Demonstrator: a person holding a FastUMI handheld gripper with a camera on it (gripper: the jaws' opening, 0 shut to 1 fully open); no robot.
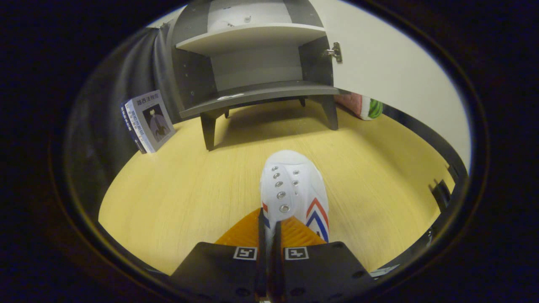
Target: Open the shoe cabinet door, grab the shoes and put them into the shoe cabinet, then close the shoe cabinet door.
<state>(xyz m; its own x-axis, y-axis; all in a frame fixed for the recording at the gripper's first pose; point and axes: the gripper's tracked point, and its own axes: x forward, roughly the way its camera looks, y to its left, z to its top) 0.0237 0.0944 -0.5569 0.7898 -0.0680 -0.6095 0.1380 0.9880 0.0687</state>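
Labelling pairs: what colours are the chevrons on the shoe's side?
Red and blue chevrons on the white shoe, clearest in the gripper view; jaws pinch its collar.

Gripper (269,227): level, pointing toward the far side. Fingers (262,235) nearly closed, parallel, clamped on the rear edge of the shoe (292,189).

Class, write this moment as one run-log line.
door: open | shoe: gripped at its edge, aimed at cabinet | gripper: shut on shoe | shelves: bare | next: likely carry forward
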